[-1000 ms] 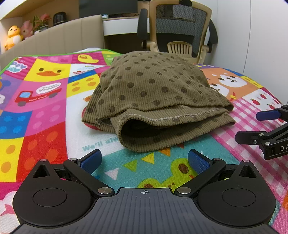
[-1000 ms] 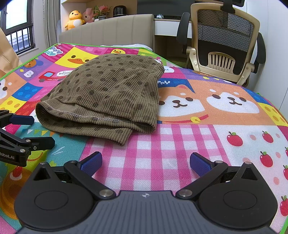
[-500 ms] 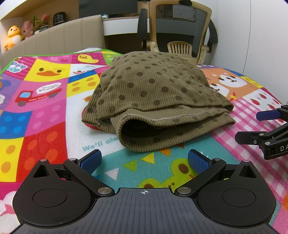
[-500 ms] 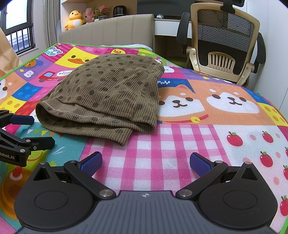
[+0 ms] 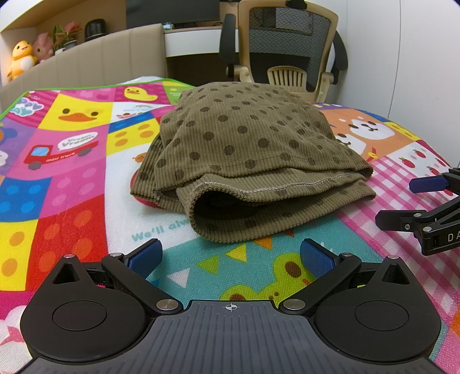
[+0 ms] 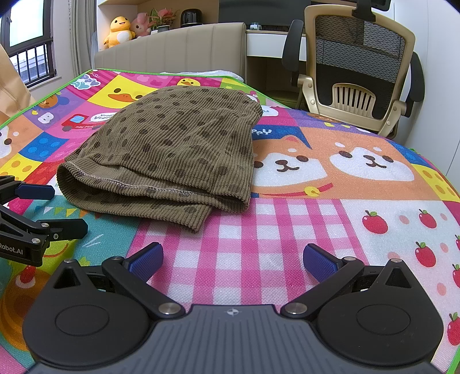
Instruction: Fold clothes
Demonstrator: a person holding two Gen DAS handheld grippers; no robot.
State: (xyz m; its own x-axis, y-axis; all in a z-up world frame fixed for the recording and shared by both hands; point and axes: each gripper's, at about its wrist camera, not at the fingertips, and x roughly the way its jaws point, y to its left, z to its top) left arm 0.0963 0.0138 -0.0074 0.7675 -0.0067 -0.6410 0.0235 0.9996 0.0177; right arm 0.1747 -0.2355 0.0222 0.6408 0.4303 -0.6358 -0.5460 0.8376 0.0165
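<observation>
**Folded garment mid-mat, grippers w/ jaws apart in front**

Folded garment [image 5: 247,161] lies on play mat [image 5: 66,184], approx. centre. Left gripper [image 5: 230,256] sits just before its near edge, not touching; right gripper [image 6: 233,259] also in front, further right, over mat. Each gripper shows at the other's side: right gripper at left view's right edge, left gripper at right view's left edge. Behind mat: headboard [image 6: 172,49], w/ plush toys [image 6: 126,27] on shelf behind it. Office chair [image 6: 356,66] stands beyond mat's far right, at a desk [image 5: 195,43].
</observation>
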